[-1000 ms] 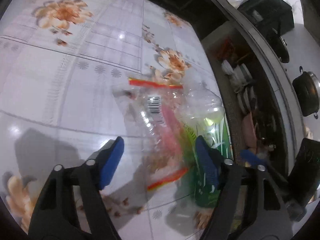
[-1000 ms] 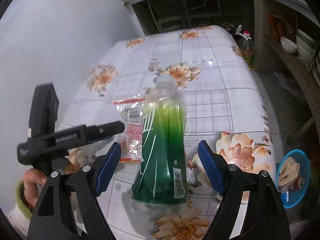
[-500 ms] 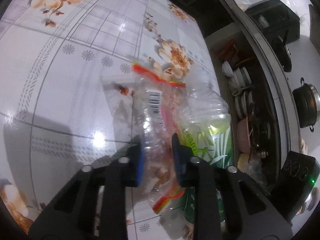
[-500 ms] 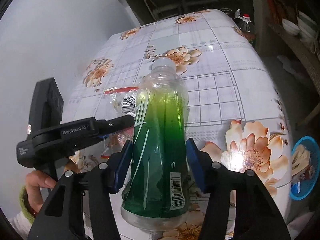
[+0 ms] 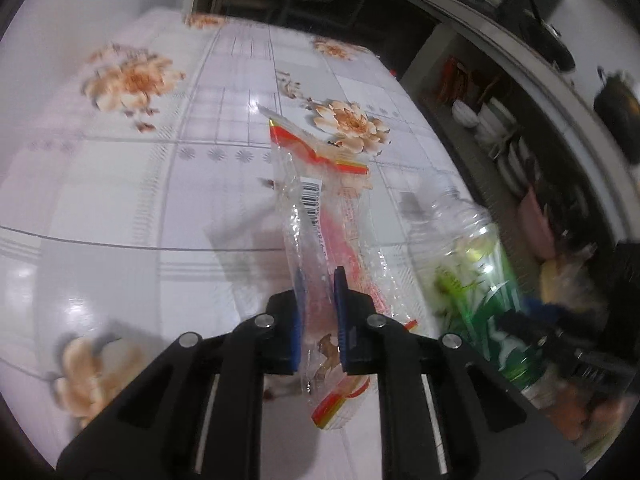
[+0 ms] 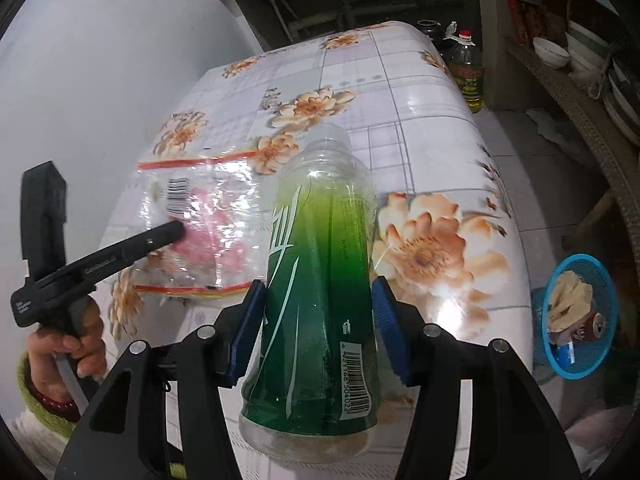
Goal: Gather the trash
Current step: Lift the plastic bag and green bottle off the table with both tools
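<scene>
The left gripper (image 5: 318, 312) has its blue pads closed on the near part of a clear plastic wrapper (image 5: 324, 224) with red-and-yellow edge strips and a barcode sticker, which stands up over the floral tablecloth (image 5: 120, 208). Just to the right, a green-labelled plastic bottle (image 5: 476, 280) leans with its uncapped neck pointing far-left; a black shape at its lower end is probably the right gripper (image 5: 532, 320), though blur hides its pads. Bowls and plates (image 5: 492, 128) sit on a dark shelf far right.
</scene>
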The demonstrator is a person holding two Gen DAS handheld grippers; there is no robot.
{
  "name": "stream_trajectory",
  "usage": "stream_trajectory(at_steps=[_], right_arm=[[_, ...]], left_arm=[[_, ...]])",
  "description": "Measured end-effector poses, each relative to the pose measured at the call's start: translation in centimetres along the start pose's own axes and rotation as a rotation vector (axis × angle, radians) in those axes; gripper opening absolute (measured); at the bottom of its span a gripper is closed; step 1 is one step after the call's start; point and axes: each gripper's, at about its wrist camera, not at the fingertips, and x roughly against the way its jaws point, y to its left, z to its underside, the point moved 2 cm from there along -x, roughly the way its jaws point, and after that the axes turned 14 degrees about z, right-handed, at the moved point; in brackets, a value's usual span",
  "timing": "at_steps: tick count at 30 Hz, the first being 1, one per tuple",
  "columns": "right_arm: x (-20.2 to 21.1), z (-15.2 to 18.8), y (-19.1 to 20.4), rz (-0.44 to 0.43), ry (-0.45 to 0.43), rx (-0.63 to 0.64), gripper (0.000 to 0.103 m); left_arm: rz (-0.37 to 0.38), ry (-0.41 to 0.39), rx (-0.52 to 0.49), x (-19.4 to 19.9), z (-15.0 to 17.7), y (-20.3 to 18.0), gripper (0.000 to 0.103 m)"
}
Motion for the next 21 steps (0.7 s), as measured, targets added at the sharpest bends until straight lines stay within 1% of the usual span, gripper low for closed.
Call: stream_trajectory(at_steps=[4, 5, 7, 13, 16, 21], right_arm=[[-0.1, -0.2, -0.6, -0.011, 0.005, -0.027, 0.054], [-0.1, -0.3, -0.7, -0.011, 0.005, -0.036, 0.055], [-0.3, -0.6, -1.0, -0.025, 0.009, -0.059, 0.059], [-2.1, -1.1, -1.4, -0.073, 0.058, -0.119, 0.059], [-2.7, -0.8, -1.4, -0.094, 0.078, -0.135, 0.059], [-3.1, -0.5, -1.4, -0.123, 0.083, -0.149, 0.059]], left_arm=[[-0.056, -0.003, -0.067, 0.4, 0.8, -1.1, 0.012], [-0.079, -0.003, -0.094, 0.4, 1.0, -1.5, 0.012], [-0.097, -0.005, -0.121, 0.4, 1.3, -2.0, 0.012], [-0.118, -0.007, -0.176, 0.4, 1.7, -2.7, 0.012], [-0.118, -0.009, -0.179, 0.5, 1.7, -2.7, 0.012], [-0.126, -0.014, -0.196, 0.7, 1.7, -2.8, 0.012]])
